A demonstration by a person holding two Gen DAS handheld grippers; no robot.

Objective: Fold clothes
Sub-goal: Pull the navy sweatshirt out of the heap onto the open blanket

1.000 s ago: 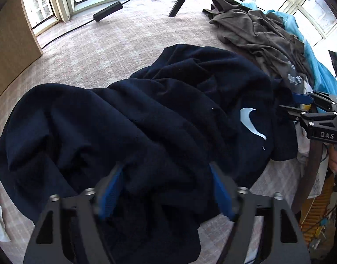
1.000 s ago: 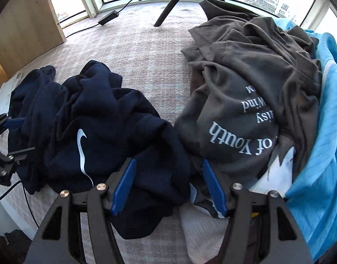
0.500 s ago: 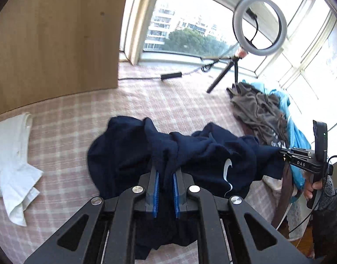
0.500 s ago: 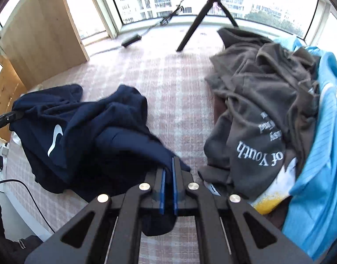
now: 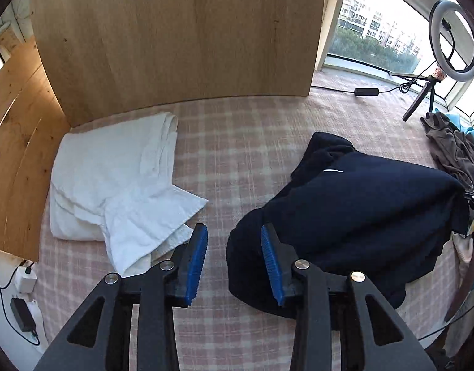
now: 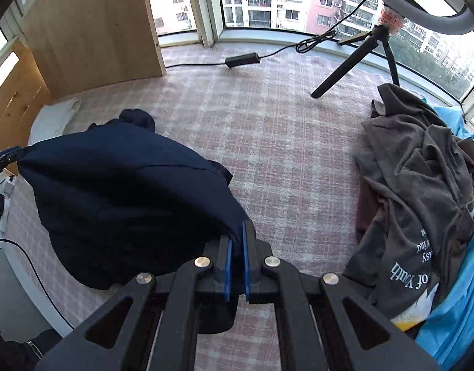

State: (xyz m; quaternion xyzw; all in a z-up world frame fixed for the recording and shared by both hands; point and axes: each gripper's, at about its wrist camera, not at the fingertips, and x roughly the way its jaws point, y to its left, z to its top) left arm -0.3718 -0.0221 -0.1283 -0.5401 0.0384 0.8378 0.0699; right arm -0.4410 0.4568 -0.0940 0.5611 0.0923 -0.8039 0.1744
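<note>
**A:** In the left wrist view, our left gripper [image 5: 234,259] now stands wide open with nothing between its blue pads; half a second ago it was pinched shut on the navy sweatshirt [image 5: 360,213]. So we have let go of that end. The cloth sags just to the right of the open jaws, partly resting on the checked bed cover [image 5: 237,142] and partly lifted toward the right edge of the frame.

**B:** And what does that mean for the fold, as we read it?

**A:** We judge we are changing our hold on the left side, since the garment is bunched, not flat. Beside it lies a white garment [image 5: 113,179], loosely folded near the wooden panel [image 5: 175,31].

**B:** In the right wrist view, our right gripper [image 6: 235,266] is nearly closed, with a corner of the navy sweatshirt [image 6: 122,191] pinched between its pads. The cloth runs taut from there to the far left, where the other gripper's tip shows at the frame edge. Compared with a moment ago, the sweatshirt hangs more spread and lifted.

**A:** Any containers?

**B:** We see no basket, box or drawer in either view. The waiting clothes sit in a loose heap on the bed: a grey printed shirt [image 6: 422,185] over a blue garment [image 6: 463,293]. A ring light tripod [image 6: 360,61] stands behind.
</note>
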